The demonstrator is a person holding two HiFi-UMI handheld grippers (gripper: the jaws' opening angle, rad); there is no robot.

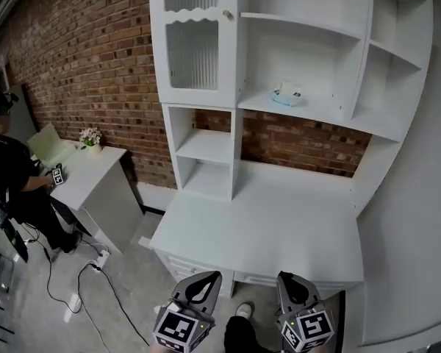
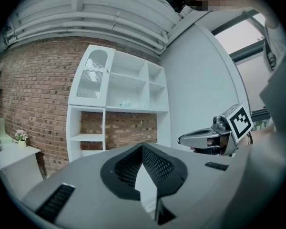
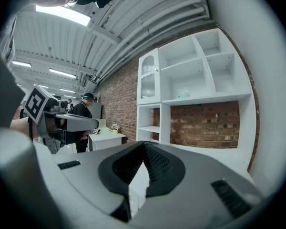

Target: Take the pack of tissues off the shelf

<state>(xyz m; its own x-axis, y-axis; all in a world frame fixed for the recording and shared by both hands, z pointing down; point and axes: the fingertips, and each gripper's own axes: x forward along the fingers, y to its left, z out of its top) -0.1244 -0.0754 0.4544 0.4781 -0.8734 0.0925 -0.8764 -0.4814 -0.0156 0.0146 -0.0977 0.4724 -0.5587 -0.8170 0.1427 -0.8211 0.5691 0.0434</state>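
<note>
The pack of tissues (image 1: 287,94), pale blue and white, lies on the middle shelf of the white shelf unit (image 1: 309,120), right of the glass-door cabinet. It shows small and far off in the left gripper view (image 2: 126,102) and the right gripper view (image 3: 183,95). My left gripper (image 1: 204,277) and right gripper (image 1: 287,276) hang low in front of the desk edge, well below and short of the pack. In both gripper views the jaws meet at their tips with nothing between them: left gripper (image 2: 143,147), right gripper (image 3: 144,144).
A white desk top (image 1: 264,226) stretches under the shelves, with open cubbies at its left. A small white table (image 1: 95,179) with a flower pot (image 1: 91,137) stands at the left, a person in black (image 1: 7,175) beside it. Cables (image 1: 95,271) lie on the floor.
</note>
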